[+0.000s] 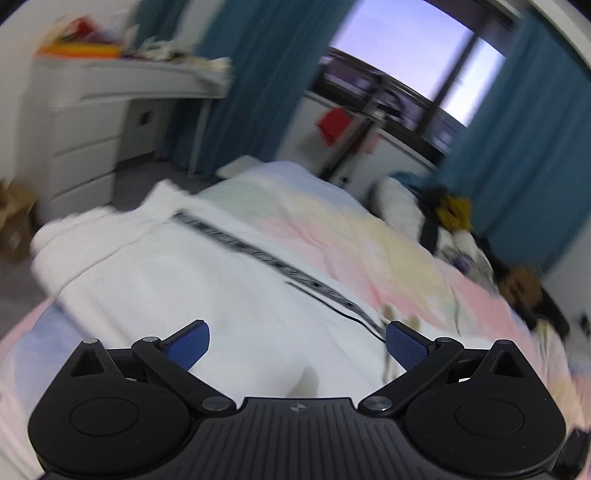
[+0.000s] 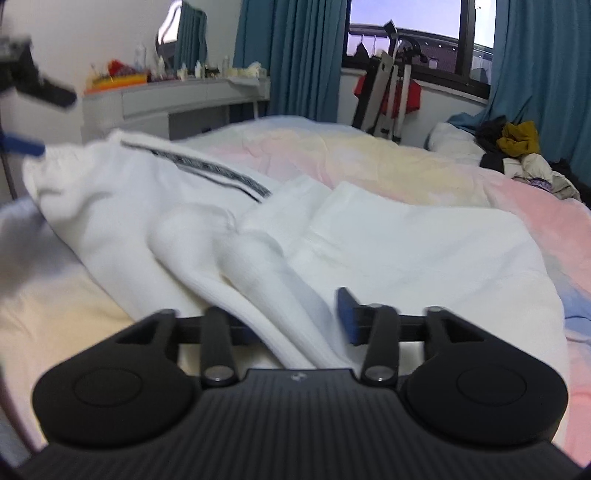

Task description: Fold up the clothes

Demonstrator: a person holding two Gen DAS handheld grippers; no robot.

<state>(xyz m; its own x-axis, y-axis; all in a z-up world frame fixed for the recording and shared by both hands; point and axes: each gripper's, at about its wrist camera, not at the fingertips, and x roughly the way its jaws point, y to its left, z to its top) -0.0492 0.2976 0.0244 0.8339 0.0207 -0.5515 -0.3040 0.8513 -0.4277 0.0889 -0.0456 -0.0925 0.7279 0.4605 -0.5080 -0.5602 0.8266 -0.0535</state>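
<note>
A white garment [image 1: 177, 273] with a black patterned stripe [image 1: 258, 254] lies spread on the pastel bedspread [image 1: 369, 229]. My left gripper [image 1: 297, 341] hovers over it, open, with nothing between its blue pads. In the right wrist view the garment [image 2: 406, 251] is bunched into thick folds. One fold [image 2: 280, 306] runs between the jaws of my right gripper [image 2: 291, 321]. Its right pad [image 2: 347, 317] stands apart from the cloth, and its left pad is hidden behind the fold. The left gripper [image 2: 37, 118] shows at the far left edge, open, by the garment's far end.
A white dresser [image 2: 177, 99] with clutter on top stands past the bed's far left corner. Teal curtains [image 2: 303, 55] frame a window [image 2: 402, 14]. A folded rack [image 2: 384, 96] with red cloth leans under it. A pile of clothes [image 2: 517, 147] lies at the bed's right end.
</note>
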